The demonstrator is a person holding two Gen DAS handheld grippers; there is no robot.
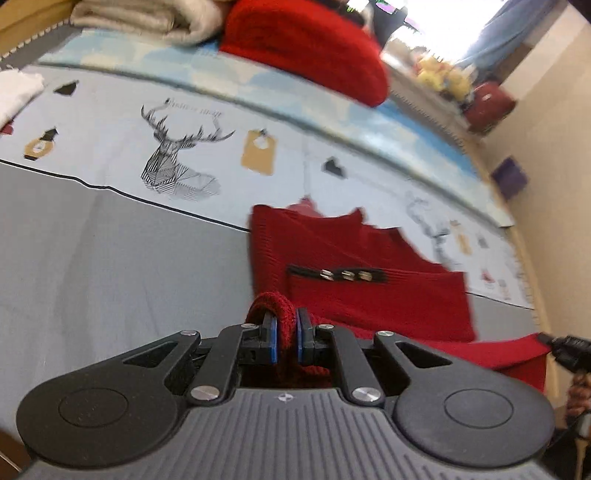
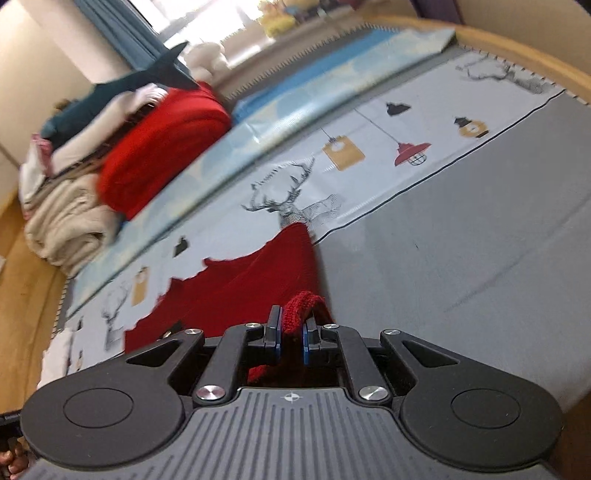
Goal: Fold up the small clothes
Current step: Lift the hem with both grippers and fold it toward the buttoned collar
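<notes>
Both grippers, left gripper (image 1: 286, 334) and right gripper (image 2: 291, 334), are pinching the red knit garment's (image 1: 354, 266) near hem; you're lifting it, next folding it toward the bedsheet's (image 1: 110, 251) far edge.

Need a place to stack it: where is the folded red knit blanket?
The folded red knit blanket lies at the far side of the bed, beside the folded cream blanket, beyond the deer-print sheet.
</notes>
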